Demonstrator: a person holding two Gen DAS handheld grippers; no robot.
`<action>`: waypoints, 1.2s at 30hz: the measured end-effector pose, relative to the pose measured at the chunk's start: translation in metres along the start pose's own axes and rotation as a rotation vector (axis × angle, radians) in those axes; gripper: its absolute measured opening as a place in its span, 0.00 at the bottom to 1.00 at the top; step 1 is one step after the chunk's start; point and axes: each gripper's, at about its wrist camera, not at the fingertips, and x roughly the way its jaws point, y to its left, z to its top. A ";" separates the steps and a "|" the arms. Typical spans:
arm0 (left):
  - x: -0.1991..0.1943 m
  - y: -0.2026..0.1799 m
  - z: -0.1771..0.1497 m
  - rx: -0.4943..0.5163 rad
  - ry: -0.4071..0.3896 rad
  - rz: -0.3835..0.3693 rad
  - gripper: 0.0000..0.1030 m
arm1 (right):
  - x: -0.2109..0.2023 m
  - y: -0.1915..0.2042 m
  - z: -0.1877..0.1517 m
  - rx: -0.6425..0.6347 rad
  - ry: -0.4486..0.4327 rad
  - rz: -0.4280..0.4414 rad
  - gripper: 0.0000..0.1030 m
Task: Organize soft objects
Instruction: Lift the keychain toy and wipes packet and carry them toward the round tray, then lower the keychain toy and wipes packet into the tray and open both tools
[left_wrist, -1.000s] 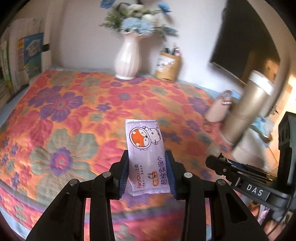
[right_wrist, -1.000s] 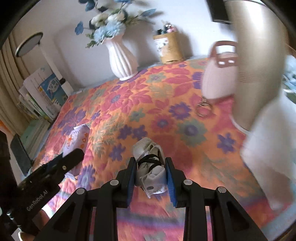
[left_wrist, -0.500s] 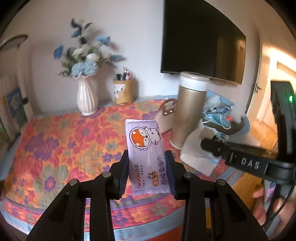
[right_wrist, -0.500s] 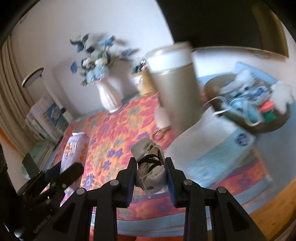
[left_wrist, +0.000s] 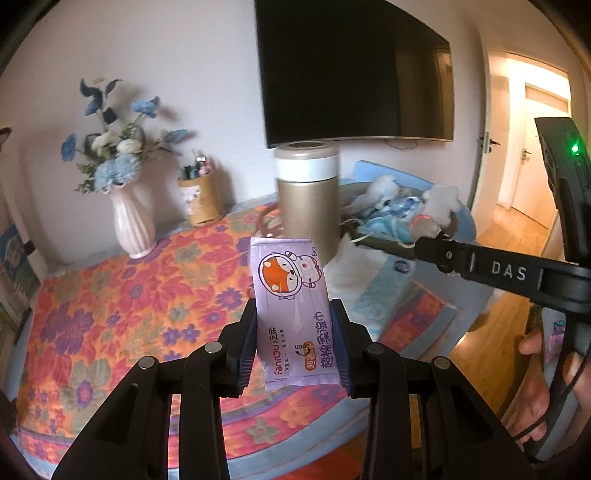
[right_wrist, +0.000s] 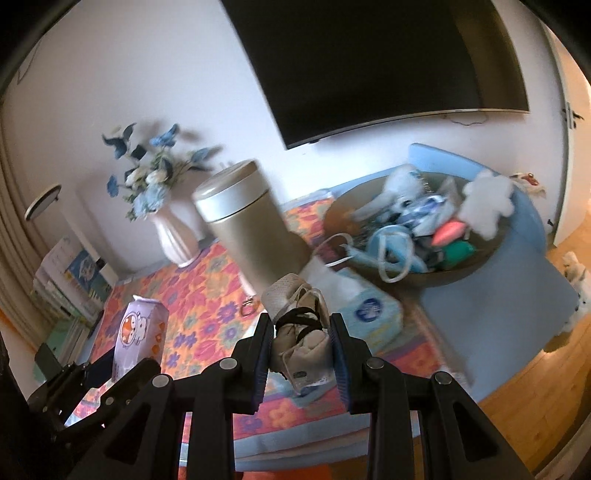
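Left gripper (left_wrist: 293, 334) pinches a purple wipes pack (left_wrist: 291, 306) upright above the floral bench (left_wrist: 110, 295); right gripper (right_wrist: 300, 345) pinches a rolled grey bundle (right_wrist: 301, 332) (fabric, probably). Either soft item could slip before reaching the basket (right_wrist: 461, 271).

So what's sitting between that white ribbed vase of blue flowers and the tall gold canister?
In the left wrist view, a small tan paper pen pot stands between the white ribbed vase and the gold canister, against the back wall.
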 end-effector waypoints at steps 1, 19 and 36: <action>-0.001 -0.006 0.002 0.012 -0.006 -0.023 0.33 | -0.003 -0.007 0.002 0.008 -0.009 -0.008 0.29; 0.112 -0.107 0.122 0.017 0.011 -0.255 0.33 | 0.034 -0.138 0.132 0.192 -0.078 -0.071 0.29; 0.175 -0.116 0.138 0.004 -0.004 -0.353 0.80 | 0.107 -0.202 0.179 0.347 0.014 -0.063 0.60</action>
